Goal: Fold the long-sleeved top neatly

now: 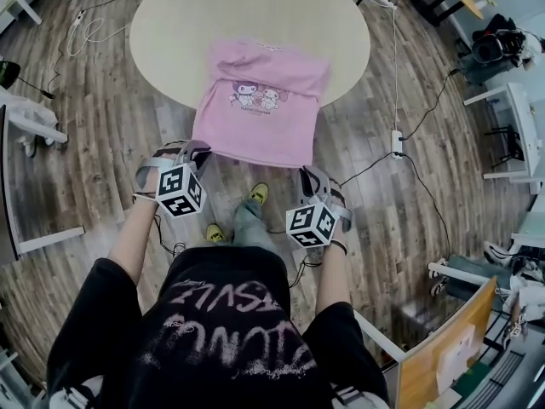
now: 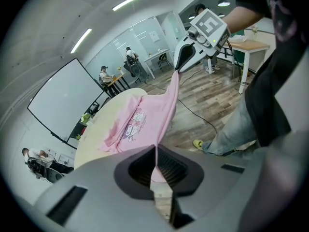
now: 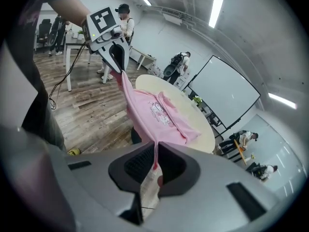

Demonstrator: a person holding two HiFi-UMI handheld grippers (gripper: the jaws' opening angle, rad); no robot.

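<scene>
A pink long-sleeved top (image 1: pixel 260 100) with a cartoon print lies on the round beige table (image 1: pixel 170 24), its sleeves folded in, its near hem pulled off the table edge toward me. My left gripper (image 1: pixel 196 150) is shut on the hem's left corner. My right gripper (image 1: pixel 308 174) is shut on the hem's right corner. The hem stretches taut between them. In the left gripper view the pink top (image 2: pixel 140 120) runs from the closed jaws to the right gripper (image 2: pixel 182 62). The right gripper view shows the top (image 3: pixel 154 110) pinched the same way, with the left gripper (image 3: pixel 118 62) beyond.
Cables and a power strip (image 1: pixel 397 141) lie on the wooden floor right of the table. White desks (image 1: pixel 511 126) stand at the right, a wooden panel (image 1: pixel 443 348) at lower right. My feet in yellow shoes (image 1: pixel 258 194) are below the hem. People sit at desks in the background.
</scene>
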